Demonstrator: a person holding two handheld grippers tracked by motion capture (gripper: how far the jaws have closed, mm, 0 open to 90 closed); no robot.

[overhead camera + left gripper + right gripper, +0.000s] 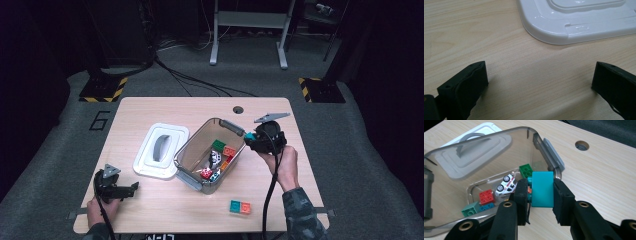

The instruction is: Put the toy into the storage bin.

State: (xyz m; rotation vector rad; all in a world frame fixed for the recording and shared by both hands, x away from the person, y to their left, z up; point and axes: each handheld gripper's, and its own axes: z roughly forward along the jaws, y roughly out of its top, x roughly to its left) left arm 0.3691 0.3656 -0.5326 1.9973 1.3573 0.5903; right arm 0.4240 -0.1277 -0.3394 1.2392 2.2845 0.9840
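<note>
Teal block (pixel 542 189) clamped in right tongs (pixel 541 192), left tongs (pixel 539 82) apart, wooden table (pixel 150 107) (grey carpet (pixel 360 150) around)

A bin (pixel 197 162) is set mid-table (pixel 150 210) with bricks (pixel 223 148) and a toy car (pixel 215 159) inside, its lid (pixel 161 150) laid just left, a brick pair (pixel 240 207) placed nearer the front edge, right of the bin.
</note>
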